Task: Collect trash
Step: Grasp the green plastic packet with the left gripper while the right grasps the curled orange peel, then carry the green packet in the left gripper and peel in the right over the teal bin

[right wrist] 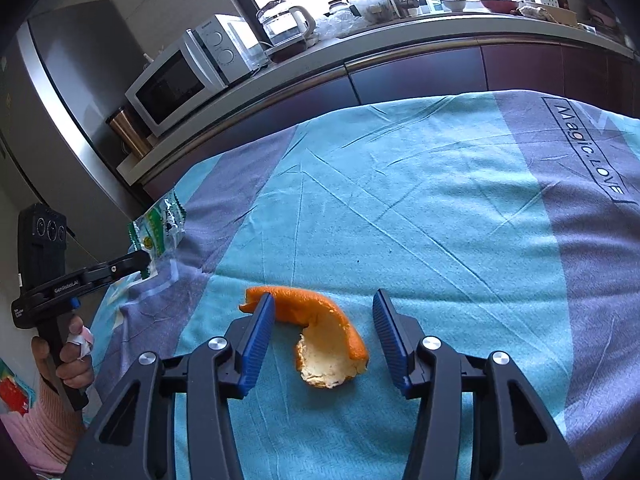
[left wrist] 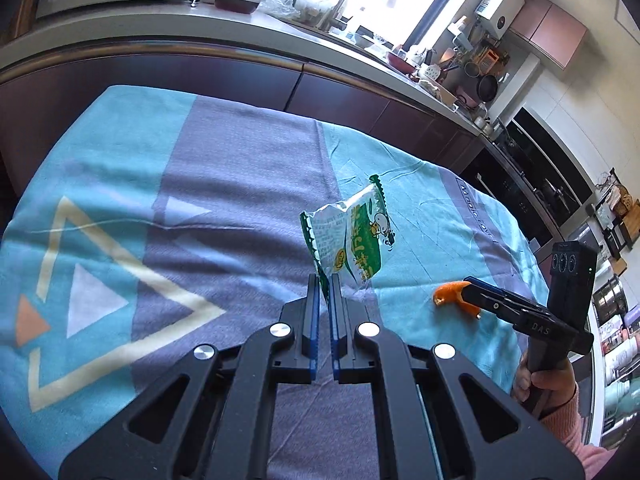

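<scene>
1. Left tool: blue pads closed tight on the bottom edge of a green-and-white snack wrapper, which stands up off the table, lifted clear of the teal-and-purple cloth.
2. Right tool: jaws partly open, straddling a curl of orange peel lying on the cloth; left pad touching or just beside the peel's far left end, right pad apart from it. No grip on the peel.
3. Left wrist view only: right tool seen from the side at the near right, tip down over the peel, held by a hand in a pink sleeve; triangle pattern on the cloth at the near left; cluttered far counter with pans at the right.
4. Right wrist view only: left tool at the left edge with the wrapper pinched at its tip, held by a hand with a bandaged finger; pale inner side of the peel; "Magic LOVE" lettering on the cloth at the far right; microwave and glass kettle on the far counter.
</scene>
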Demonstrator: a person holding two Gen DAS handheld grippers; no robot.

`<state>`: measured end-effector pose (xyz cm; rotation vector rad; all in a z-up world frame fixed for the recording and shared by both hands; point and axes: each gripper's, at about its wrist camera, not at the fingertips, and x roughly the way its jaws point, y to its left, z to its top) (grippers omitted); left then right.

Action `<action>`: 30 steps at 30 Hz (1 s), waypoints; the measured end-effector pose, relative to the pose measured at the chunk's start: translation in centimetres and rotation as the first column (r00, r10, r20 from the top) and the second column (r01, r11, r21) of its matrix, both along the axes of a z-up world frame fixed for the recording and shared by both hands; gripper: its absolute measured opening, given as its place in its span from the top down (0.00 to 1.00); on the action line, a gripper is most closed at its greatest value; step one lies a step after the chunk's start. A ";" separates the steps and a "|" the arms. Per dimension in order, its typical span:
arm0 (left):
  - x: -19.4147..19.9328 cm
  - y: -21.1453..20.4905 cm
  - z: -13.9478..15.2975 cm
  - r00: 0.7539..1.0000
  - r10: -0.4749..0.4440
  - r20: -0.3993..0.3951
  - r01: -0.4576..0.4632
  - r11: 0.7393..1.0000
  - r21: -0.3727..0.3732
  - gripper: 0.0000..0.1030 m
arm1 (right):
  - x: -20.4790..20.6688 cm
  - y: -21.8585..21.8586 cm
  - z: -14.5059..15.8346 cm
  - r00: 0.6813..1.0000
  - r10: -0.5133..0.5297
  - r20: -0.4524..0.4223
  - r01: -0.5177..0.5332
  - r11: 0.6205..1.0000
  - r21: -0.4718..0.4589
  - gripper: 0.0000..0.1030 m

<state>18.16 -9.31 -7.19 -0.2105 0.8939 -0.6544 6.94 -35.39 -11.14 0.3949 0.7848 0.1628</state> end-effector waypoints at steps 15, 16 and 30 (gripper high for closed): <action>-4.1 4.5 0.3 0.997 0.048 0.054 -0.049 0.999 0.018 0.95 | -1.1 2.4 0.9 0.998 0.048 0.039 -0.049 0.998 0.035 0.95; -4.4 4.8 0.4 0.997 0.052 0.061 -0.054 0.998 0.021 0.95 | -1.2 2.7 1.1 0.997 0.056 0.047 -0.059 0.997 0.044 0.95; -7.7 9.1 1.3 0.988 0.111 0.109 -0.115 0.993 0.027 0.95 | -1.0 9.6 2.6 0.975 0.195 0.108 -0.207 0.972 0.108 0.95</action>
